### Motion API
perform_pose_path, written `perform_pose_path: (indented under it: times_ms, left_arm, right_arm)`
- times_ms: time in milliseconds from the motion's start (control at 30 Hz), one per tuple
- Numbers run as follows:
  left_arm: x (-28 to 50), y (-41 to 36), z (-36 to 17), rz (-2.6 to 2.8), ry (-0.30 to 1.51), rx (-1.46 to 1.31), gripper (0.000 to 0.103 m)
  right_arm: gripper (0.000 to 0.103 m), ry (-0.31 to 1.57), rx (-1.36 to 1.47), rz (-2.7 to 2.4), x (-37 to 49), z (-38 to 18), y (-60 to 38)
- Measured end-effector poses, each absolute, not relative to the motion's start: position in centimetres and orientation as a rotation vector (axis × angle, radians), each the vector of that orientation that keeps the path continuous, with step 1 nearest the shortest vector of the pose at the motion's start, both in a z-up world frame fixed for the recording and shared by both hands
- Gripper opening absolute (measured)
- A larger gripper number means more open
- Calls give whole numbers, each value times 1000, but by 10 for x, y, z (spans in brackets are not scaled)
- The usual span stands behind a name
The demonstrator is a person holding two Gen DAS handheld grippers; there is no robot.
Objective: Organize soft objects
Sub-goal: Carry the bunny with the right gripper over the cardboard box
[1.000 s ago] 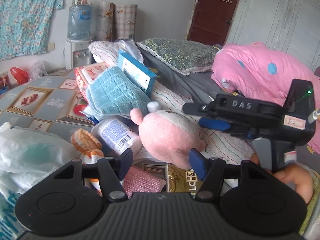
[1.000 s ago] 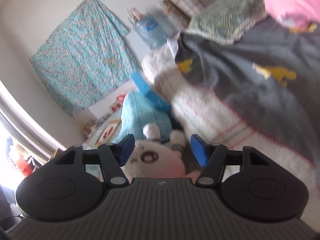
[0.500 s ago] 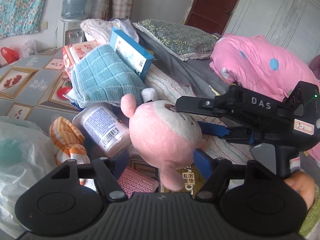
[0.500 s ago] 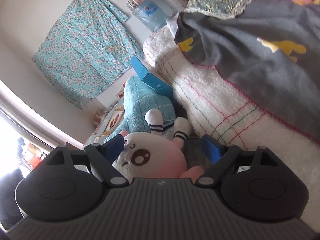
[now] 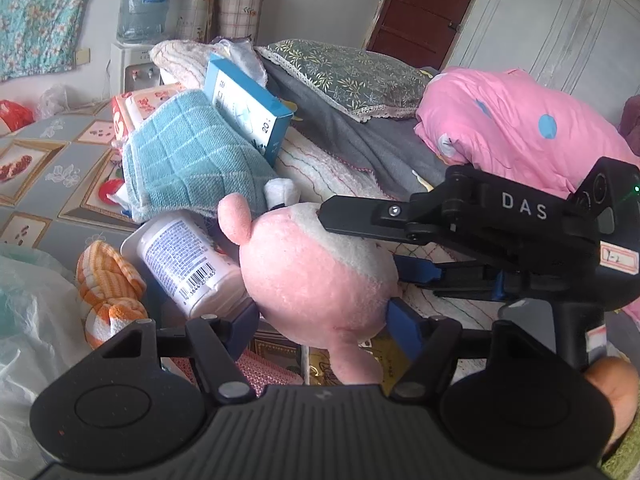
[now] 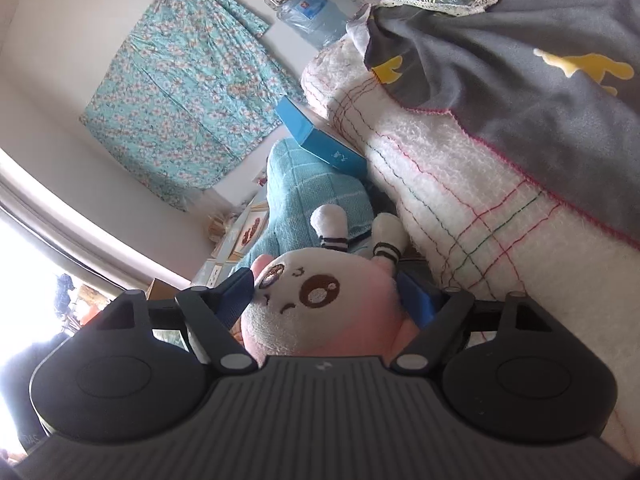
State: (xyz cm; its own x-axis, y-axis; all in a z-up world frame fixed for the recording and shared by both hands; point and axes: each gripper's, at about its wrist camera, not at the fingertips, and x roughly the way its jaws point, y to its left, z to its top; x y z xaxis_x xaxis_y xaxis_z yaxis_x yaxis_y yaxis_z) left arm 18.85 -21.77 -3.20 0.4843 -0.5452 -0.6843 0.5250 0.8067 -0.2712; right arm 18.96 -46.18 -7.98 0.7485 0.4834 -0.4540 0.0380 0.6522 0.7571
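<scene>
A pink and white plush toy [image 5: 316, 272] is the soft thing in hand, above a pile of clutter at the bed's edge. My left gripper [image 5: 322, 322] has its blue pads against the plush's lower body on both sides, and its jaws are closing. One pink leg hangs down between the fingers. My right gripper [image 5: 360, 244] comes in from the right, one finger over the plush's white head and one blue pad under it. In the right wrist view the plush's face [image 6: 320, 304] fills the gap of the right gripper [image 6: 326, 300], whose jaws are closing on it.
Behind the plush lie a teal towel [image 5: 188, 160], a blue box [image 5: 248, 116], a white bottle [image 5: 184, 260] and an orange striped cloth [image 5: 108, 288]. A plastic bag [image 5: 24, 312] sits at the left. On the bed are a pink quilt [image 5: 520, 128] and a pillow [image 5: 344, 76].
The left gripper has moved in around the plush, which now sits between its pads. The right gripper's jaws spread wider and now hold the plush's head instead of standing ahead of it.
</scene>
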Motion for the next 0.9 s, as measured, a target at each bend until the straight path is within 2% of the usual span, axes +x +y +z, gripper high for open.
perform_pose_path:
  times_ms: [467, 900]
  left_arm:
    - [148, -217, 10, -673, 701, 7, 71]
    - [87, -160, 77, -573, 550, -17, 71]
  right_arm:
    - [77, 557, 781, 304, 149, -30, -462]
    - [77, 451, 655, 479, 110, 54, -400]
